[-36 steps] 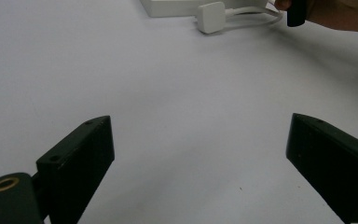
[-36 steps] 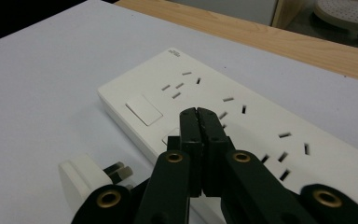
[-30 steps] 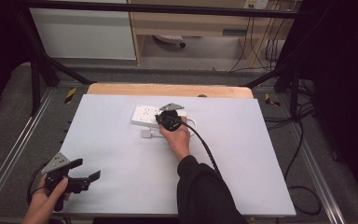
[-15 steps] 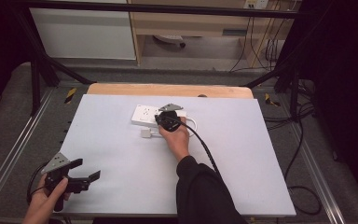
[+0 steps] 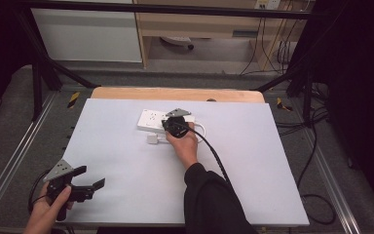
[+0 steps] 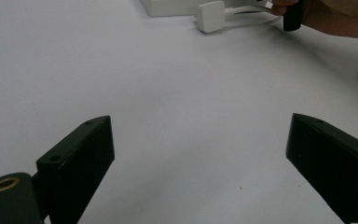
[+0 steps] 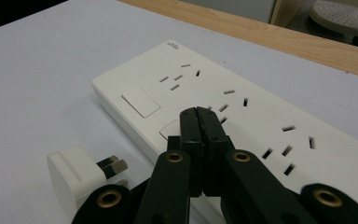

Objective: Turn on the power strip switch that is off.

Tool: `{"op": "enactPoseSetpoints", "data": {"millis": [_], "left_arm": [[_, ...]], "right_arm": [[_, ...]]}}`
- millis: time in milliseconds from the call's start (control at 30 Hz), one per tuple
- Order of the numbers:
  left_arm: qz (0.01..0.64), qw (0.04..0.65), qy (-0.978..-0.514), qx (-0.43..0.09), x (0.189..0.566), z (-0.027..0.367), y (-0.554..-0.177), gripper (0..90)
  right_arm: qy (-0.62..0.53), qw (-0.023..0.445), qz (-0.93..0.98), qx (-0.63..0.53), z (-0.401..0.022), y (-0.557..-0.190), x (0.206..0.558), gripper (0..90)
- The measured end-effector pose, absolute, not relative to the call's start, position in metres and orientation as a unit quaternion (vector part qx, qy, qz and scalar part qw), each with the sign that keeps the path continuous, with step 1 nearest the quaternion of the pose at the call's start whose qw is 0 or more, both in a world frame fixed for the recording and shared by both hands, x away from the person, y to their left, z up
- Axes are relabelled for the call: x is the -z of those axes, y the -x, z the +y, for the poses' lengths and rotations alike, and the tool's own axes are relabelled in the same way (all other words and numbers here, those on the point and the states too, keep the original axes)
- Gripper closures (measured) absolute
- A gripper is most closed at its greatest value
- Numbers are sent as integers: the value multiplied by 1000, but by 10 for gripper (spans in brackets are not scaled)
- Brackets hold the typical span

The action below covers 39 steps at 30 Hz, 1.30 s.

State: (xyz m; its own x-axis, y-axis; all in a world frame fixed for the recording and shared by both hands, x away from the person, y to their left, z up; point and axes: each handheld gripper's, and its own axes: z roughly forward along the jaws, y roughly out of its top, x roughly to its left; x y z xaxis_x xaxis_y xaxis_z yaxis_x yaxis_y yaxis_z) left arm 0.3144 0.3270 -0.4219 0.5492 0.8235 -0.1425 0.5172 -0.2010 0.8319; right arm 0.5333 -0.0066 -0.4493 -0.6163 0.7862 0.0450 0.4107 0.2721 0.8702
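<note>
Both tongs differ: our right gripper has its jaws pressed together on nothing, tips poised over a switch on the white power strip, likely to press it. A loose plug lies just beside the strip. Our left gripper waits wide open, empty, well apart from the strip.

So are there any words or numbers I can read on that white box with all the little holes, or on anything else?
Small dark mark at the far corner of the power strip: probably a brand, too small and blurred to read.
White plug: no text on the faces that show.
Nothing else here can be read.
</note>
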Motion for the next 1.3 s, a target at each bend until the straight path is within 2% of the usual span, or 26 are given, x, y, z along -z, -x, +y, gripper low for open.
{"op": "enactPoseSetpoints", "data": {"millis": [1300], "left_arm": [[444, 449, -757, -170, 422, 326, -315, 79]], "right_arm": [[-400, 197, 762, -470, -18, -534, 453, 900]]}}
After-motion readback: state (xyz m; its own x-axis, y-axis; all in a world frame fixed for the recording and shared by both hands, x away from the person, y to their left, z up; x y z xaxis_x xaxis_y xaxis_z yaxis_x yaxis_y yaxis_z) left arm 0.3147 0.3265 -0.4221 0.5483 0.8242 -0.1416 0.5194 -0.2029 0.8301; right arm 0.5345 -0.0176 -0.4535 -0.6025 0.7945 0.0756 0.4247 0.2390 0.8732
